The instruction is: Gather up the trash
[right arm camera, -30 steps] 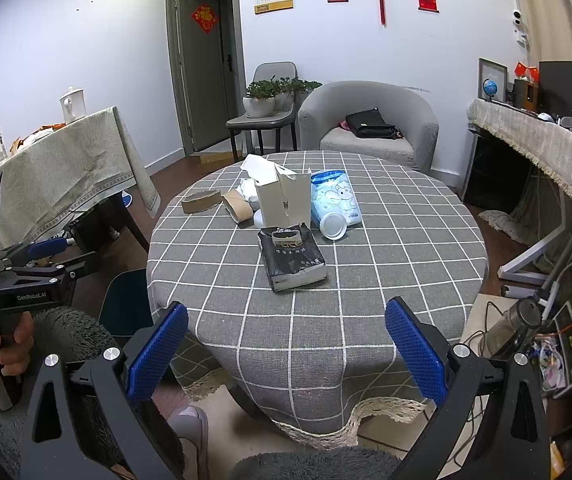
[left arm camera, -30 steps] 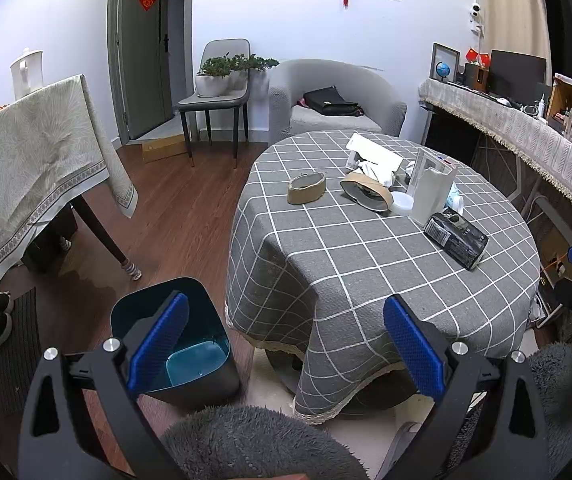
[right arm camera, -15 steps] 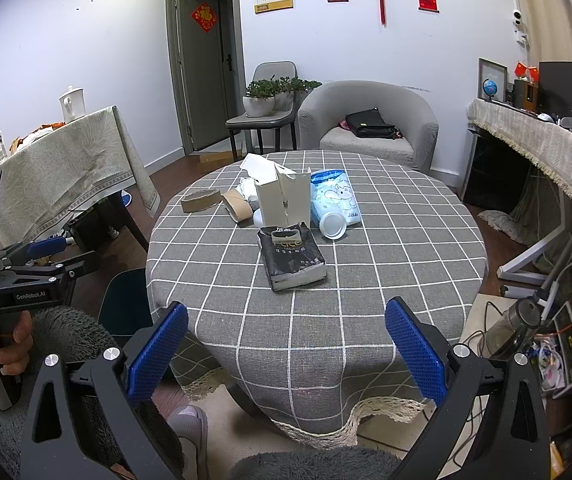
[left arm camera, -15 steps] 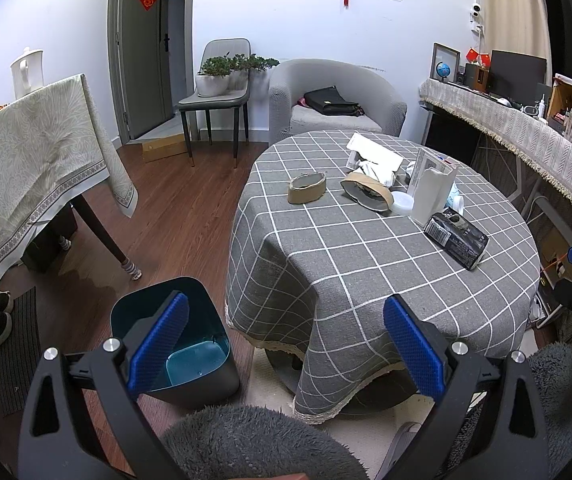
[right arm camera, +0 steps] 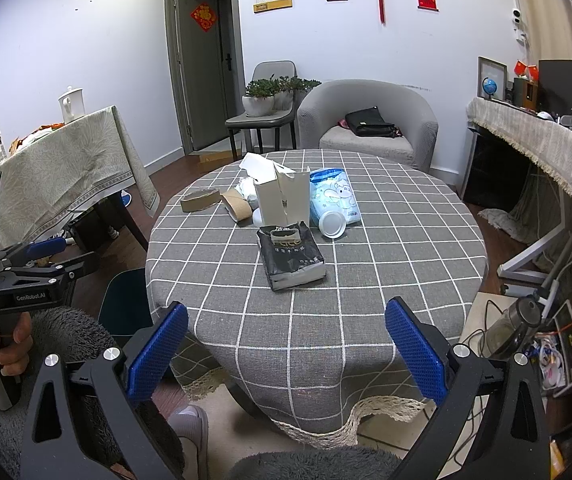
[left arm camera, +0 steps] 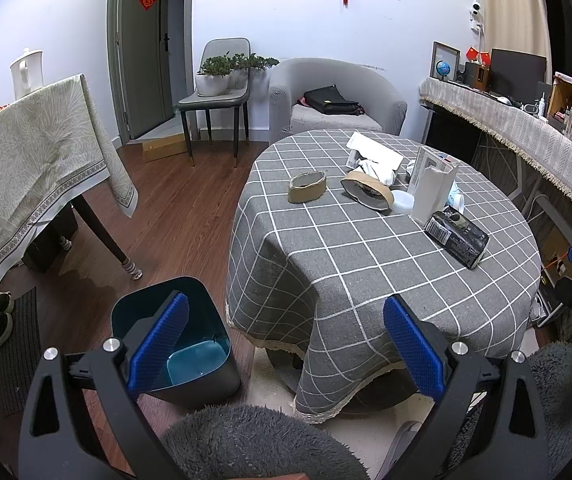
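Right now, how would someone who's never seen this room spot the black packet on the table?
Find the round table with the grey checked cloth. The black packet lies flat at the near edge of the clutter, before the upright white carton. It is the only dark item there.

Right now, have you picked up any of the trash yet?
Not yet. The bin looks empty, and both the left gripper and right gripper are open, holding nothing. Left on the table: the black packet, white carton, two cardboard rings and blue pouch.
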Motion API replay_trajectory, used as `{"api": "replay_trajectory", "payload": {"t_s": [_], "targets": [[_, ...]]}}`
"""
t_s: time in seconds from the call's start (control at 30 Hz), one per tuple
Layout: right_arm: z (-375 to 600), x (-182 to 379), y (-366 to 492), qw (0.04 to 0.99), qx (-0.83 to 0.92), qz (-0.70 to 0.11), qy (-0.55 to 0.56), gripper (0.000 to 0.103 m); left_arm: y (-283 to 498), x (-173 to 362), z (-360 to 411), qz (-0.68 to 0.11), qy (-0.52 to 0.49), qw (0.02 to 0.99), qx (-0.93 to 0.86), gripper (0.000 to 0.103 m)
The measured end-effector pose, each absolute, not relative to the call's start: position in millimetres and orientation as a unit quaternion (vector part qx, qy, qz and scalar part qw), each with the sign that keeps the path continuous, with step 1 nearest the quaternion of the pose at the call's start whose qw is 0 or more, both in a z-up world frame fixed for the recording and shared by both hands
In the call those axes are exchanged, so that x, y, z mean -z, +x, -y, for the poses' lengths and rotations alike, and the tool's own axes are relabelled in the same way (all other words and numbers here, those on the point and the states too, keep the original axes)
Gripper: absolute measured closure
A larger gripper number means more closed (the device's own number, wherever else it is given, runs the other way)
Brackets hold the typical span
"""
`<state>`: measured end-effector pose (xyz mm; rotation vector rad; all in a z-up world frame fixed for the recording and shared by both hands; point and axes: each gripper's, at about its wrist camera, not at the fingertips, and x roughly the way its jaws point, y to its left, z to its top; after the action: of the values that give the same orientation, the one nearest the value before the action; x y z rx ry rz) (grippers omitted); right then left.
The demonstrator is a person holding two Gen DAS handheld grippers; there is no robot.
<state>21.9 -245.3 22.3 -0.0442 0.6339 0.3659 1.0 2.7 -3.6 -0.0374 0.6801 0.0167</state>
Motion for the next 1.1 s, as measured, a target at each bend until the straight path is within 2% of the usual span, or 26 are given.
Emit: {"api": "replay_trajectory", "payload": {"t_s": [1.1], "targets": [[244.4,-22.5,22.2,0.933,-0.180,-0.310,-0.021,0.003,-2.1,2.1,0.0,-0.330,-0.014,0.944,-0.006,0.003]]}}
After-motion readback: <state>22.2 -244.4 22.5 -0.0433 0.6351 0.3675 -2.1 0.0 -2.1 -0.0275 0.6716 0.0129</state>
